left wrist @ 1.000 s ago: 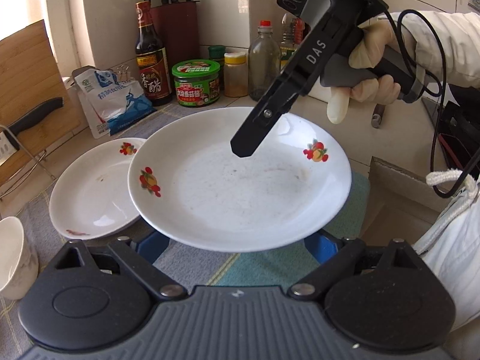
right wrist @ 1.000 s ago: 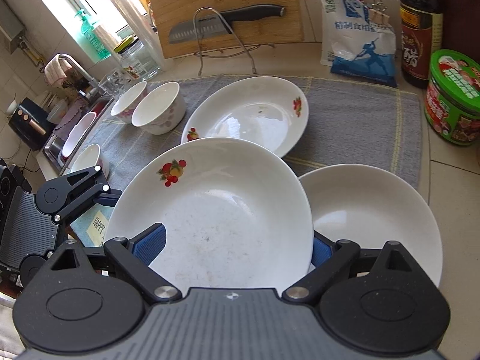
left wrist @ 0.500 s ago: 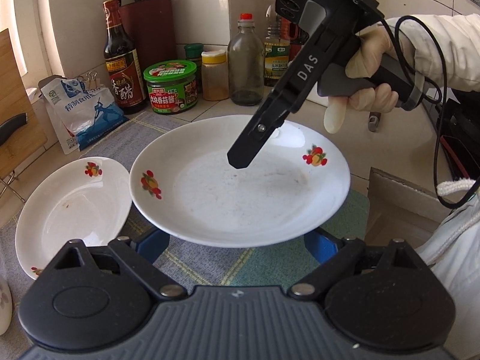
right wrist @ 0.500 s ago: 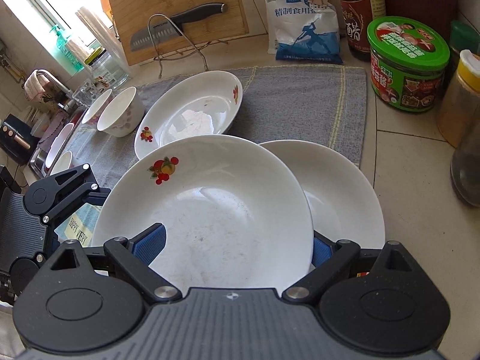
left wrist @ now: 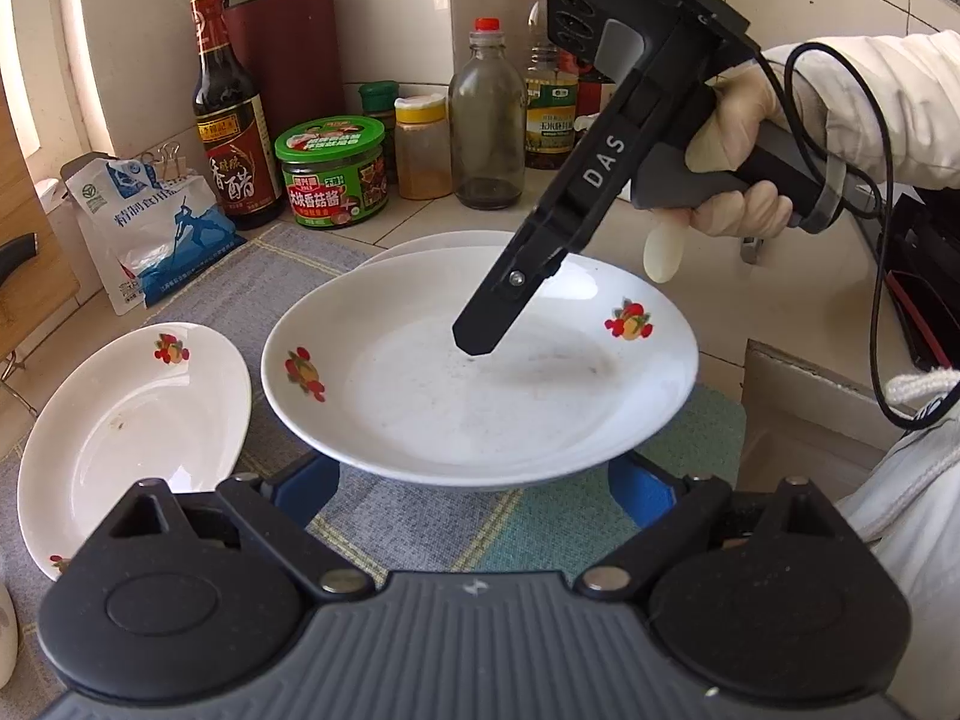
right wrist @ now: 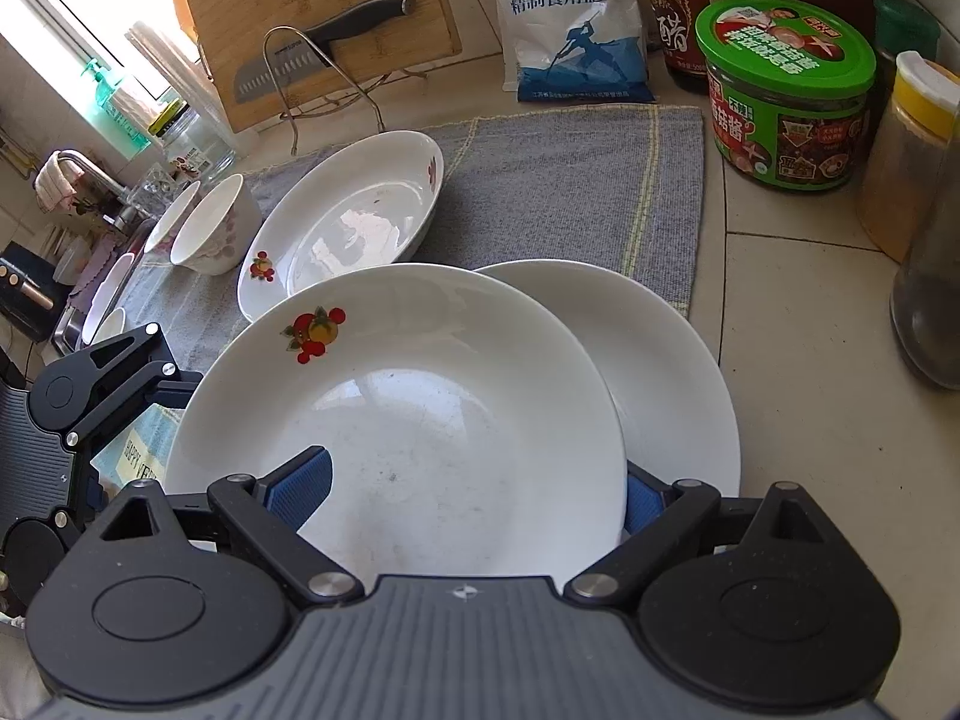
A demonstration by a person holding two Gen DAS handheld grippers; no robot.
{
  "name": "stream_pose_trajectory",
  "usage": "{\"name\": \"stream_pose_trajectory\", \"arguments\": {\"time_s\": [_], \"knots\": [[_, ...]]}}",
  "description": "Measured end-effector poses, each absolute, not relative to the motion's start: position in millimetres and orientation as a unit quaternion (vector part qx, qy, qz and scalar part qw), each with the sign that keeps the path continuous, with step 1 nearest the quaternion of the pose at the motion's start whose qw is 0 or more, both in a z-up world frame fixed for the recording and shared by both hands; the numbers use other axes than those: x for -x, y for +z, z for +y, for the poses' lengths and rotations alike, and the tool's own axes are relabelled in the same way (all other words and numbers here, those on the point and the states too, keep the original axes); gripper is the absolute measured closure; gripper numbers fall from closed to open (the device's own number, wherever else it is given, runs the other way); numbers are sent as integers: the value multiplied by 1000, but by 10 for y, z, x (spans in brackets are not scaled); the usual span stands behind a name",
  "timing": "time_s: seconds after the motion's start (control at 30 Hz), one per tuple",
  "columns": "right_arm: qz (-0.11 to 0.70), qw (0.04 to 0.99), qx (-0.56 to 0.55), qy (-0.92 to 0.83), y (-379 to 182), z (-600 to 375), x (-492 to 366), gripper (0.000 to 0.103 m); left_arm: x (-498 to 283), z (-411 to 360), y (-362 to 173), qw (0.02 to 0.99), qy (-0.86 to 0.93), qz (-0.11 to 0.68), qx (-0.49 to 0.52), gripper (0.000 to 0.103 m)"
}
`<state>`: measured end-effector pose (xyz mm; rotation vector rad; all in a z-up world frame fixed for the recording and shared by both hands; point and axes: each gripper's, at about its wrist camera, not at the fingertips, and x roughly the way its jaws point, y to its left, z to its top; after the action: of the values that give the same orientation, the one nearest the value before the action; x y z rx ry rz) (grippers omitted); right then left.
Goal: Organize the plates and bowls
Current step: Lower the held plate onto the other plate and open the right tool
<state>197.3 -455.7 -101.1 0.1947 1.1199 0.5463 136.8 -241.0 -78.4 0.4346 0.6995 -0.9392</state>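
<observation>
Change noted: the fruit plate has travelled rightward across the mat in the last second. The oval dish has dropped away to its left, and the plain plate, earlier well clear, now sits half hidden under its right rim. The plate rides clear of the mat, roughly level.

Left gripper: jaws spread wide and unchanged, both blue pads tucked beneath the plate's near rim. Right gripper: also wide and unchanged, with one pad over the plate's well and the other behind the rim. From the left camera one of its fingers reaches down to the well. The undersides are hidden, so I cannot tell whether either claw presses on the plate or merely cradles it.

Judgement: this is the stacking step, fruit plate onto plain plate, and it is not yet centred. It needs a little more rightward travel, then a lowering.

Edges and room, left to right:
- Bowls at the far left, well apart — no concern.
- The oval dish lies just beside the carried plate's left rim, but the move goes away from it.
- Grey mat behind is bare, with free room there.
- The plain plate rests on the tile, overlapping the mat's right edge.
- Jar and glass bottle stand near on the right — an overshoot could knock them.
- Pads under the rim will need space to slip out once the plates meet.
</observation>
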Motion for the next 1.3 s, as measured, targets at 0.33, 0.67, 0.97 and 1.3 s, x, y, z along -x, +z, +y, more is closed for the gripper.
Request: {"name": "stream_pose_trajectory", "arguments": {"time_s": [0.33, 0.67, 0.97, 1.3], "knots": [[526, 810, -93, 243, -1023, -4625, -1952, 5, -1406, -2406, -800, 814, -435, 326, -204, 7], [529, 812, -93, 230, -982, -4695, -1851, 5, -1413, -2422, -827, 813, -441, 319, -205, 7], [521, 820, -101, 212, -906, -4758, -1718, 4, -1469, -2467, -863, 815, -441, 303, -220, 7], [524, 825, -86, 192, -817, -4701, -1632, 3, -1494, -2441, -912, 820, -436, 310, -204, 7]]}}
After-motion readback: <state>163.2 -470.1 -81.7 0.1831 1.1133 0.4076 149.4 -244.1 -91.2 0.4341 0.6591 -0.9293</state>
